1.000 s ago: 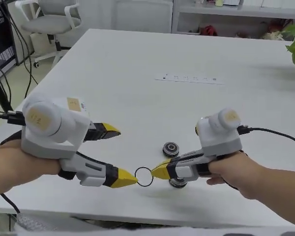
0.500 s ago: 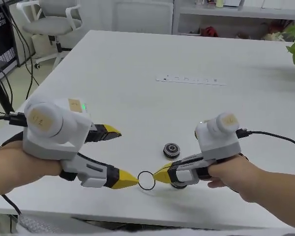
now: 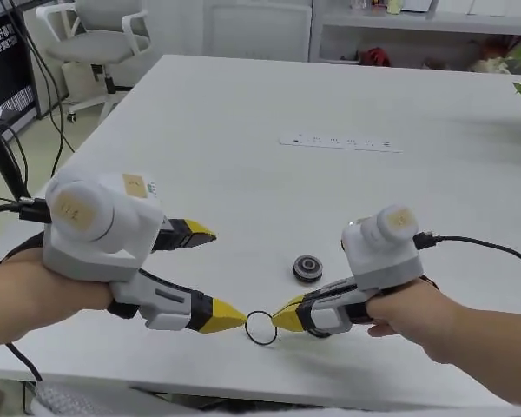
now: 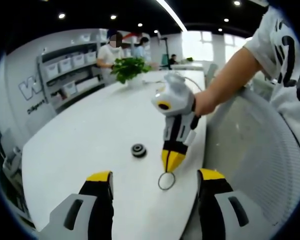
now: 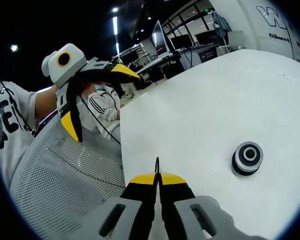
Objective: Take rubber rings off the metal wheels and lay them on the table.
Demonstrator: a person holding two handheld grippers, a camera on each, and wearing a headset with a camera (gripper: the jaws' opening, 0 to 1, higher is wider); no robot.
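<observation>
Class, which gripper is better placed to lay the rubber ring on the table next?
Right. The right gripper is shut on the rubber ring, over the table; the left gripper is open and holds nothing.

We note white counter; grey office chair beyond its far corner; shelving along wall; leafy plant; ceiling spotlights lit.

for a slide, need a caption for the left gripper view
Right gripper shut on a rubber ring, a metal wheel lying on the white table beside it.
</observation>
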